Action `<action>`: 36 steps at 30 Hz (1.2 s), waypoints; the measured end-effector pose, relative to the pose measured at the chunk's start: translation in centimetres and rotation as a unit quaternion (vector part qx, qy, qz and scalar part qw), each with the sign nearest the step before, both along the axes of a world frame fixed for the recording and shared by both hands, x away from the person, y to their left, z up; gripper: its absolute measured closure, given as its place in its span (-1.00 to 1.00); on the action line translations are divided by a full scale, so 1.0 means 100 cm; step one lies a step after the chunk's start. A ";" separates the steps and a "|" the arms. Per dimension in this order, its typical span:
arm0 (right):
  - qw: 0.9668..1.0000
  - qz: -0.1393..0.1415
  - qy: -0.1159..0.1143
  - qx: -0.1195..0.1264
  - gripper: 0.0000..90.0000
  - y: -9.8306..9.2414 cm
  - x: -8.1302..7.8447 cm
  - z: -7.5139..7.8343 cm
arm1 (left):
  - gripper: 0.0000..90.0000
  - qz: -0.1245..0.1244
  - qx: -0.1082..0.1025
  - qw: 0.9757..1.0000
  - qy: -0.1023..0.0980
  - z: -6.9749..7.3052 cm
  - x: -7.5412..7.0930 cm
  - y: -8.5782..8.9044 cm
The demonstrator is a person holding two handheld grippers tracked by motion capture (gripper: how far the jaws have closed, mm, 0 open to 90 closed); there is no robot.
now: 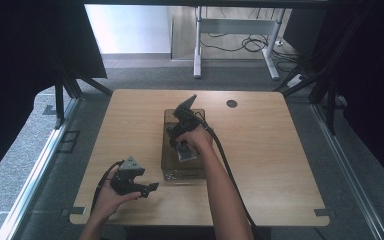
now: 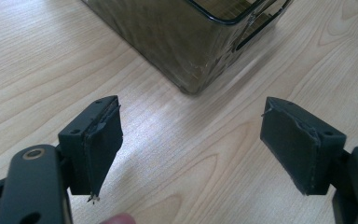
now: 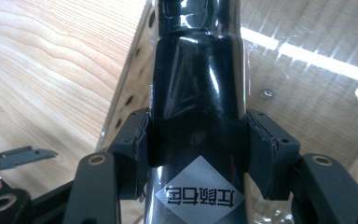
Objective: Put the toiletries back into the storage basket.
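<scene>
A glossy black bottle [image 3: 198, 84] with a white diamond label is clamped between the pads of my right gripper [image 3: 198, 140], which is shut on it. In the high view the right gripper [image 1: 181, 137] reaches down into a smoky clear plastic bin [image 1: 166, 155] at the table's middle, and the bottle [image 1: 186, 152] hangs inside it. My left gripper [image 1: 150, 188] is held low over the table's front left, jaws pointing right toward the bin. Its own view shows the left gripper [image 2: 191, 149] open over bare wood, with nothing between the pads [image 2: 100, 144].
The bin's near corner [image 2: 191, 51] stands just ahead of the left jaws. The bin's perforated wall [image 3: 130, 93] and floor [image 3: 307, 102] surround the bottle. A dark round grommet hole [image 1: 231, 103] sits at the table's far right. A desk frame and cables [image 1: 250, 42] lie beyond.
</scene>
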State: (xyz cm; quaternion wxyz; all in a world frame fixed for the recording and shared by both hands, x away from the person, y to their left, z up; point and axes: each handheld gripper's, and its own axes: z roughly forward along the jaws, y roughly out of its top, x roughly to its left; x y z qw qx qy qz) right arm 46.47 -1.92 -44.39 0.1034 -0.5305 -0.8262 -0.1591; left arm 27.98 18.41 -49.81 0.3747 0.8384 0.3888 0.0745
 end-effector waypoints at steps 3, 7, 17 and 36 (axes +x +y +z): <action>1.000 -0.004 0.002 0.002 0.02 0.002 0.000 -0.001 | -0.53 0.000 -0.001 1.000 0.000 0.000 0.000 0.001; 1.000 -0.017 0.004 0.002 0.02 0.002 0.001 -0.005 | -0.53 0.001 -0.004 1.000 0.002 -0.001 0.001 0.001; 0.999 -0.037 0.013 0.013 0.02 0.001 -0.004 -0.020 | -0.53 -0.001 -0.003 1.000 0.002 0.000 0.001 0.000; 0.994 -0.108 0.021 0.022 0.01 0.001 -0.011 -0.037 | -0.53 -0.009 -0.016 1.000 -0.003 0.005 0.010 0.002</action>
